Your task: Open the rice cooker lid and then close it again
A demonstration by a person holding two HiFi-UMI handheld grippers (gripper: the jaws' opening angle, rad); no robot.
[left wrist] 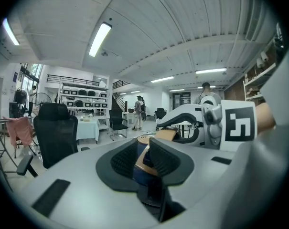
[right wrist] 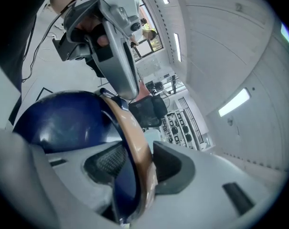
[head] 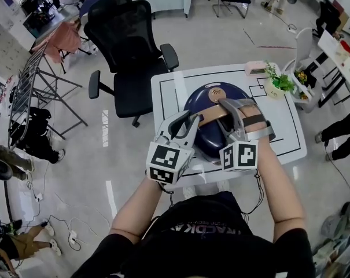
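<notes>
A dark blue, round rice cooker (head: 205,100) stands on the white table (head: 282,129), its lid down in the head view. A tan carrying handle (head: 212,116) arches over the top. My left gripper (head: 188,125) straddles the handle's left end; in the left gripper view the handle (left wrist: 140,161) sits in the narrow gap of the left gripper (left wrist: 142,159) and the pads do not clamp it. My right gripper (head: 237,113) straddles the right end. The right gripper (right wrist: 134,168) stands wider, with the handle (right wrist: 134,142) edge-on between its pads and the blue cooker (right wrist: 63,123) beyond.
A potted plant (head: 277,84) and a small pink box (head: 255,68) stand at the table's far right. A black office chair (head: 128,45) is just behind the table's left side. A metal rack (head: 41,91) stands further left on the floor.
</notes>
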